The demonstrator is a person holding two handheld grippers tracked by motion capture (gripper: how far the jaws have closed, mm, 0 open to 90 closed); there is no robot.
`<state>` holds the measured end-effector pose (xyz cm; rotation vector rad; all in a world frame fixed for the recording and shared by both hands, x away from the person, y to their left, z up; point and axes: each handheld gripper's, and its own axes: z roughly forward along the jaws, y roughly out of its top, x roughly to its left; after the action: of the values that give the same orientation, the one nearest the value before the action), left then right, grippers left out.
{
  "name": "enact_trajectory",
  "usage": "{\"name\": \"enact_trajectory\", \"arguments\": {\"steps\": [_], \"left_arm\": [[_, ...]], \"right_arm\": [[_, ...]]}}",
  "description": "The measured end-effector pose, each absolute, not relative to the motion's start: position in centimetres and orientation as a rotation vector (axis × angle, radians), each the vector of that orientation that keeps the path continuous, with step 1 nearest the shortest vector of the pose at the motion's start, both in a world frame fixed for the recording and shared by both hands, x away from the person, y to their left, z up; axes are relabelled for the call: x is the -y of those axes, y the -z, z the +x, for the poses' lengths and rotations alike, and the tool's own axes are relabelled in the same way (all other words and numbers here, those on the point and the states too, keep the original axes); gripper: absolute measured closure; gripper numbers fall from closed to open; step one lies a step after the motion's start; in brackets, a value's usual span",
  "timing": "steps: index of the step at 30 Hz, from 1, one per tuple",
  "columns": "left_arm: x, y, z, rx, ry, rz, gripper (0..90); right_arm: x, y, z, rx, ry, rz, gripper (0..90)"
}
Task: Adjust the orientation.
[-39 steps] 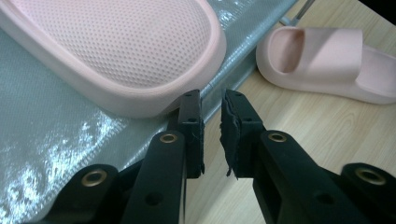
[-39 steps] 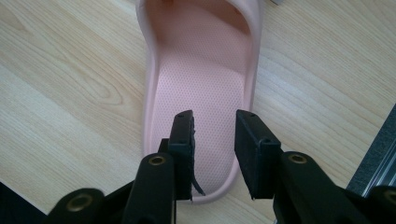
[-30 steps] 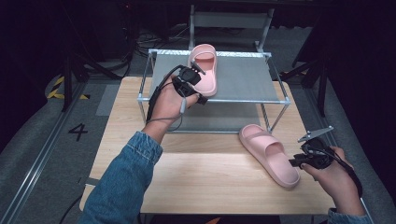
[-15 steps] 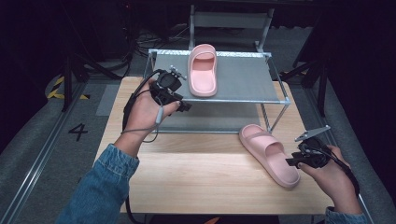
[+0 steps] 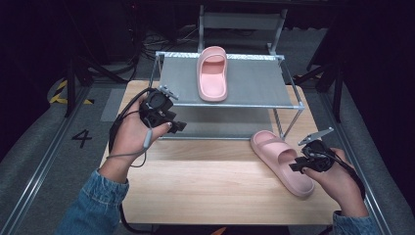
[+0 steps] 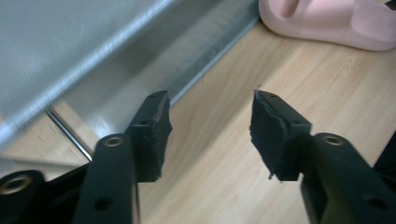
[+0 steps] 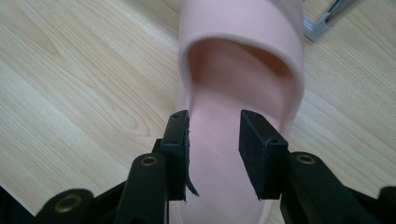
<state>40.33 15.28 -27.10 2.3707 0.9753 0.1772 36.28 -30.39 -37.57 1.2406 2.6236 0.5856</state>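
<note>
Pink slipper (image 5: pixel 283 162) lies on the worktop (image 5: pixel 205 186) at near right, sole down, toe end toward the rack's (image 5: pixel 293 98) right leg, heel toward you. A second pink slipper (image 5: pixel 212 73) sits on the rack's upper shelf, far centre.

Your right gripper (image 7: pixel 212 140) hovers over the heel of the near slipper; fingers (image 7: pixel 176 140) are apart, footbed between them, pads not pressing.

Your left gripper (image 6: pixel 210 126) is at the rack's near left corner, fingers just been opening, nothing between them, bare worktop beyond.

Judgement: foam-like slipper, light, soft, will flex under a pinch. Take the side wall at the heel or the strap; grip firmly, smooth surface may slip.
</note>
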Motion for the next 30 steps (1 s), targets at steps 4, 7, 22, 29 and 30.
{"name": "enact_trajectory", "arguments": {"steps": [4,7,22,29,30], "left_arm": [[-16.9,28.7,39.6,-1.025,-0.152,2.363,43.9],[-17.9,29.8,39.3,-1.080,-0.158,2.360,40.0],[-20.4,33.9,38.5,-1.172,-0.248,2.350,26.1],[-20.2,35.2,38.3,-1.176,-0.260,2.386,19.4],[-20.2,35.4,38.2,-1.183,-0.263,2.387,18.9]], "right_arm": [[29.4,38.1,36.8,-2.651,-0.574,1.221,64.7],[28.8,38.4,37.0,-2.661,-0.573,1.207,65.3],[26.7,40.3,38.3,-2.679,-0.555,1.188,70.4],[26.5,41.1,38.7,-2.675,-0.542,1.202,74.5],[26.4,41.2,38.7,-2.680,-0.541,1.202,75.5]]}}
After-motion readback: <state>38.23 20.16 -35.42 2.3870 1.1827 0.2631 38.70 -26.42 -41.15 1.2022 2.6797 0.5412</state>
